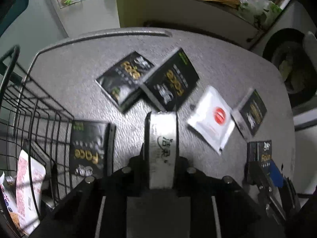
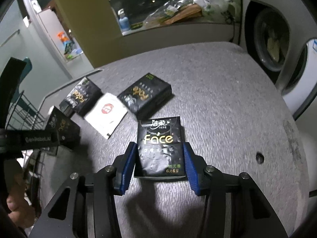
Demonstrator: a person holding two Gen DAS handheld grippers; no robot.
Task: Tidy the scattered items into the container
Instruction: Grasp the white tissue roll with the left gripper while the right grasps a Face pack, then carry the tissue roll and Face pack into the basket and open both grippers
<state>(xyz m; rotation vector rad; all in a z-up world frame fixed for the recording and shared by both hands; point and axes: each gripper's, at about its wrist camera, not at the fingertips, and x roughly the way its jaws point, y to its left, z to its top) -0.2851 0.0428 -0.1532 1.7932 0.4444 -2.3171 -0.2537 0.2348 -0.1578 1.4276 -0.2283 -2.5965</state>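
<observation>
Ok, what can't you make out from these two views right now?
- Left wrist: black wire basket contents, cut off by the frame edge and blurred.
- Left wrist: far end of the held tissue pack, edge-on.
- Right wrist: whether the blue fingers touch the black Face tissue pack.

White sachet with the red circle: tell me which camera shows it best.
The left wrist view. The white sachet lies there large and unobstructed on the table, though slightly blurred. The right wrist view shows the same sachet smaller, off to the left, between black tissue packs.
</observation>
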